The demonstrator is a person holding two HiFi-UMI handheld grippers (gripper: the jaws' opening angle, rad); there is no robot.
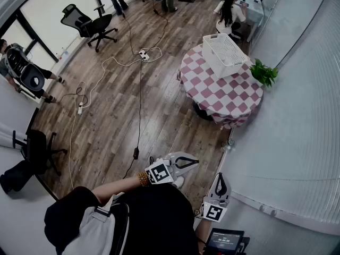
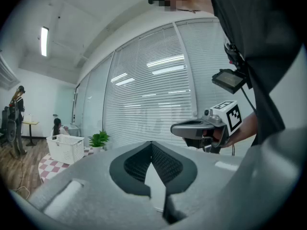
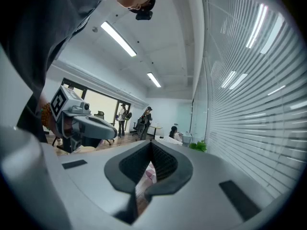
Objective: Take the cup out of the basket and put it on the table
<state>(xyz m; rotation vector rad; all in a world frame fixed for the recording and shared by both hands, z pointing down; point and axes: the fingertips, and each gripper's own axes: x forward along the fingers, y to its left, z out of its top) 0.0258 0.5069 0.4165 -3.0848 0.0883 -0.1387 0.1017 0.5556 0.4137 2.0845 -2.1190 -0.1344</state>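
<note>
Left gripper (image 2: 152,145): jaws closed, ribbed pads meeting at the tips, nothing between them; held level, low in the head view just left of centre.
Right gripper (image 3: 151,145): jaws shut tip to tip and empty; held level at the bottom of the head view, right of the left gripper and apart from it.
Person: stands at the bottom centre of the head view in dark clothes, one gripper in each hand.
Basket (image 1: 231,68): white mesh, standing on the far edge of the table at the upper right of the head view, well apart from both grippers.
Cup: cannot be made out; the basket's inside is too small and too far to tell whether it lies there.
Table (image 1: 223,97): round, covered with a red-and-white chequered cloth, bare in front of the basket.
Plant (image 1: 264,73): green leaves just right of the table, by the blinds.
Blinds (image 1: 297,132): white slats filling the right side of the head view.
Floor (image 1: 117,126): wood planks, with cables (image 1: 139,89) trailing across the middle.
Office chair (image 1: 87,23): black, upper left of the head view.
</note>
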